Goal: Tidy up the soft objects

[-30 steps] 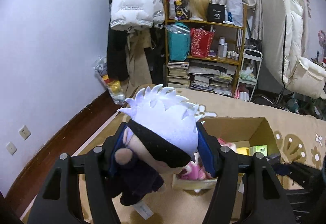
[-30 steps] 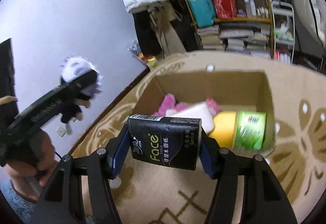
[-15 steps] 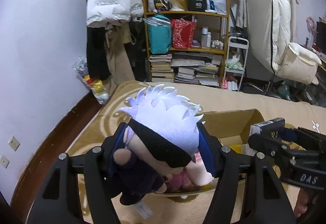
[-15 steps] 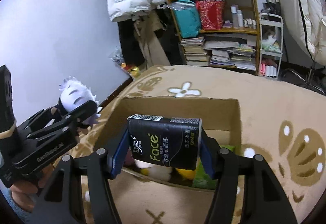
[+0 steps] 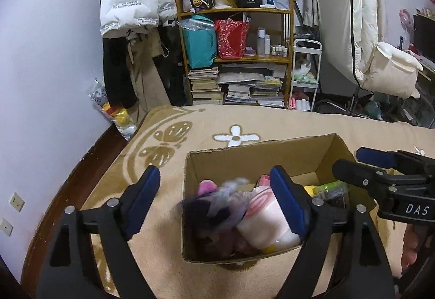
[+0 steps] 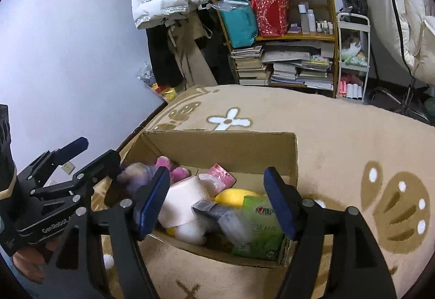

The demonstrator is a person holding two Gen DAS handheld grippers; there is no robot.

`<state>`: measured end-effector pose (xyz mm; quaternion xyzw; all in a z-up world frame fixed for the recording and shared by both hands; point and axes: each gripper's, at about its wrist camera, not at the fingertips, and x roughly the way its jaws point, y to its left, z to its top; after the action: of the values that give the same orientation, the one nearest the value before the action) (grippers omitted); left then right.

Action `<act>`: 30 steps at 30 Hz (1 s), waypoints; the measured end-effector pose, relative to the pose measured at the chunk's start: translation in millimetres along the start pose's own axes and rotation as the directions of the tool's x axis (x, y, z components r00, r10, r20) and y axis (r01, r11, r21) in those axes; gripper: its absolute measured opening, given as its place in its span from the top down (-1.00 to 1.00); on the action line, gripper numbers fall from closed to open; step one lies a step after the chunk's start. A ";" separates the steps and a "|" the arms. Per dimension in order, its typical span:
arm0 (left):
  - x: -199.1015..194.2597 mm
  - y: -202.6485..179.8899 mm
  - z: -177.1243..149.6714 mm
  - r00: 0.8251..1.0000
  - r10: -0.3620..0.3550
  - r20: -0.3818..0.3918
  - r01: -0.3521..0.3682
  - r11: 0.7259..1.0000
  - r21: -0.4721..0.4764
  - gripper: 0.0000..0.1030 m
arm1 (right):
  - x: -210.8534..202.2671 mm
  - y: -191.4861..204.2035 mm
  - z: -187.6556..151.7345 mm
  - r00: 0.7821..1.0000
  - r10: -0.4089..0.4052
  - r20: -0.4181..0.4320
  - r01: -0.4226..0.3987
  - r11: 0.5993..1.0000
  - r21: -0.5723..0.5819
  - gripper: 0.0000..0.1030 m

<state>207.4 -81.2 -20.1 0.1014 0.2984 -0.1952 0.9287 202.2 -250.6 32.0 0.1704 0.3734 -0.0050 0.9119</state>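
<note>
I held both tools over the open cardboard box (image 5: 337,145) that sat on the beige patterned blanket (image 6: 339,125), because that box was where the soft things were being gathered. My left gripper (image 5: 214,203) had its jaws spread wide with nothing between them, and directly below that gap the white-haired plush doll (image 5: 217,206) showed only as a blur at the box's left end, against the pink plush (image 6: 174,171) and the pale pink roll (image 5: 263,220); I judged it to be dropping or just landing, though the blur kept me from telling whether it had settled. My right gripper (image 6: 214,203) was likewise parted and empty, and the black tissue pack (image 6: 217,214) lay smeared beneath it, on or just above the green wipes pack (image 6: 261,228) beside the yellow soft toy (image 6: 236,195). I had positioned each tool above its own end of the box so the two items would fall side by side rather than pile up in one spot. With both jaws wide and both items inside the walls, this pair seemed dealt with; a bounce over the low near wall was the only risk I saw.
</note>
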 end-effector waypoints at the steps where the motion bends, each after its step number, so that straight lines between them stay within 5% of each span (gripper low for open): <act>1: -1.2 0.7 0.2 1.000 0.009 0.004 -0.009 1.000 -0.002 -0.71 | -1.3 -0.6 0.4 1.000 0.004 -0.002 -0.004 1.000 0.010 -0.62; 8: -20.1 14.5 -4.6 0.999 0.049 0.004 -0.049 0.998 -0.039 -0.91 | -17.8 2.0 -2.5 1.000 0.030 0.006 -0.030 0.999 0.037 -0.99; 30: -129.7 2.4 -31.1 0.985 0.171 0.021 -0.171 0.985 -0.028 -0.99 | -118.1 15.7 -33.2 0.992 0.050 0.113 -0.050 0.999 -0.008 -1.00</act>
<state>95.7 -30.4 32.2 0.1122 0.2804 -0.1121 0.9467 96.6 -239.3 95.4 0.1769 0.3165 0.0092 0.9319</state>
